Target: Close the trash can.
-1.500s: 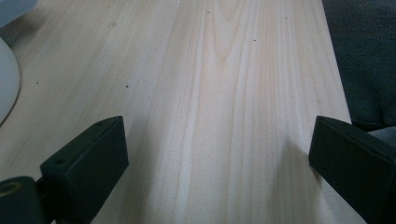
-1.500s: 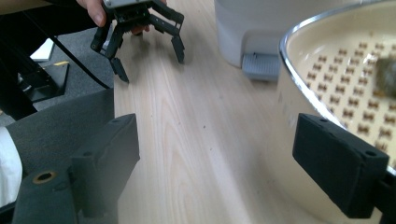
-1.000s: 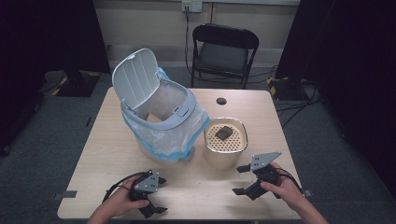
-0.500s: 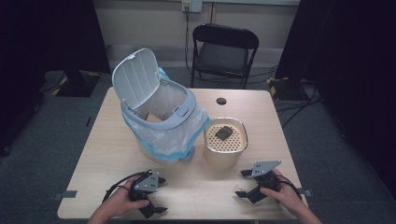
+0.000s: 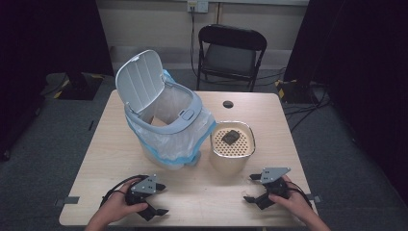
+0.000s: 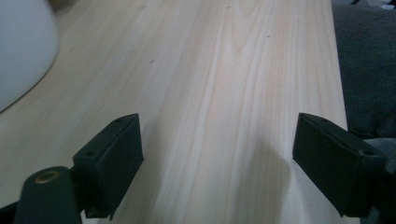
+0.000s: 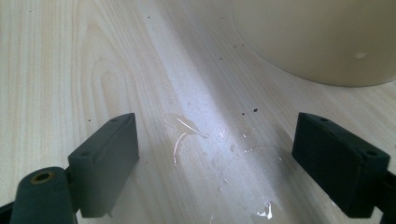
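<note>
Beige bin (image 5: 232, 155): we see round body, perforated lid, dark lump on top.
L gripper (image 5: 155, 198): jaws wide, just been closing, nothing betw.
R gripper (image 5: 253, 188): jaws wide, empty.

No legible text, labels, brands or nos. are showing on any obj. in these views; nothing readable.

A beige round-cornered container (image 5: 232, 153) with a perforated top stands upright just beside the bagged bin (image 5: 166, 126).
</note>
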A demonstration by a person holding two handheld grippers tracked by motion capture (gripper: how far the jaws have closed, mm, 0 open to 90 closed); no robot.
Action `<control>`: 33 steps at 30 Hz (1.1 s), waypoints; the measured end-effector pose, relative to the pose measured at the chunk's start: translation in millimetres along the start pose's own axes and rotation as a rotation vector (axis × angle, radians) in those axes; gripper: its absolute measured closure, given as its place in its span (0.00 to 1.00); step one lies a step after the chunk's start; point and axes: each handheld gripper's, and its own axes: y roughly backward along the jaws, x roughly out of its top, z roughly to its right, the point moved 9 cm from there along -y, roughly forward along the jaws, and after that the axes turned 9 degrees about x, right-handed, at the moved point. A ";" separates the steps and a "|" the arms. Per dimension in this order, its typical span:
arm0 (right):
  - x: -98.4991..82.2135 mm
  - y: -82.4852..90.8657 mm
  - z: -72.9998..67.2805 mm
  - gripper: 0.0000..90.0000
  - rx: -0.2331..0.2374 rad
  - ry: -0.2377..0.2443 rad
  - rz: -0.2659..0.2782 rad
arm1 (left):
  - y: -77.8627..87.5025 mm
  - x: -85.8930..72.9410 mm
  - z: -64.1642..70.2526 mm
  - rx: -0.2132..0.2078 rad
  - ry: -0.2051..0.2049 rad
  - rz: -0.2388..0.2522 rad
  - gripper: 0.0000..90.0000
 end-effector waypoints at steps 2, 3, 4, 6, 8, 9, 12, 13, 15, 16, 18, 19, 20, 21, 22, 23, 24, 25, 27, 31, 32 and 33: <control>-0.1 -0.2 -0.1 0.15 -0.003 0.003 -0.002 | 6.7 1.3 -3.1 0.004 0.046 0.012 0.18; -0.1 -0.2 -0.1 0.15 -0.002 0.003 -0.002 | 13.0 2.0 -6.9 0.016 0.068 0.010 0.18; -0.1 -0.2 -0.2 0.15 -0.002 0.001 -0.002 | 16.8 3.3 -9.0 0.022 0.083 0.018 0.18; -0.2 -0.2 -0.3 0.15 -0.003 0.001 -0.002 | 28.4 7.9 -15.7 0.050 0.123 0.041 0.18; -0.1 -0.2 -0.1 0.15 -0.003 0.003 -0.002 | 42.5 12.1 -22.0 0.073 0.165 0.054 0.18; -0.1 -0.2 -0.2 0.15 -0.003 0.001 -0.002 | 51.8 13.0 -25.5 0.093 0.180 0.044 0.18; -0.1 -0.2 -0.2 0.15 -0.003 0.002 -0.002 | 72.2 16.1 -31.8 0.121 0.213 0.034 0.18; -0.1 -0.2 -0.2 0.15 -0.003 0.001 -0.002 | 79.3 17.5 -34.4 0.132 0.225 0.030 0.18; -0.1 -0.2 -0.2 0.15 -0.003 0.001 -0.002 | 94.8 21.6 -40.3 0.154 0.238 0.022 0.18; -0.2 -0.2 -0.3 0.15 -0.003 0.001 -0.002 | 100.0 23.5 -42.4 0.159 0.243 0.019 0.18; -0.1 -0.2 -0.3 0.15 -0.003 0.001 -0.002 | 113.2 29.7 -48.5 0.184 0.253 0.018 0.18; -0.2 -0.2 -0.2 0.15 -0.003 0.001 -0.002 | 121.3 34.5 -52.4 0.195 0.261 0.024 0.18; -0.2 -0.2 -0.3 0.15 -0.003 0.001 -0.002 | 125.9 37.9 -54.7 0.199 0.266 0.034 0.18; -0.2 -0.2 -0.3 0.15 -0.003 0.001 -0.002 | 132.0 42.1 -57.7 0.208 0.269 0.043 0.18; -0.3 -0.2 -0.2 0.15 -0.004 0.000 -0.002 | 138.1 46.0 -60.6 0.217 0.273 0.049 0.18; -0.3 -0.1 -0.3 0.15 -0.004 -0.001 -0.002 | 143.3 50.0 -63.7 0.226 0.279 0.054 0.18; -0.3 -0.1 -0.3 0.15 -0.005 -0.001 -0.002 | 151.6 56.9 -68.6 0.235 0.279 0.065 0.18; -0.3 -0.1 -0.3 0.15 -0.005 -0.001 -0.002 | 154.3 60.1 -70.4 0.234 0.288 0.076 0.18; -0.3 -0.1 -0.3 0.15 -0.005 -0.002 -0.002 | 161.2 65.6 -76.2 0.248 0.290 0.080 0.18; -0.3 -0.1 -0.3 0.15 -0.005 -0.002 -0.002 | 174.1 78.9 -87.2 0.266 0.295 0.101 0.18; -0.3 -0.1 -0.3 0.15 -0.005 -0.002 -0.002 | 177.4 82.8 -90.2 0.272 0.291 0.102 0.18; -0.3 -0.1 -0.4 0.15 -0.005 -0.002 -0.002 | 181.3 87.9 -94.0 0.279 0.294 0.107 0.18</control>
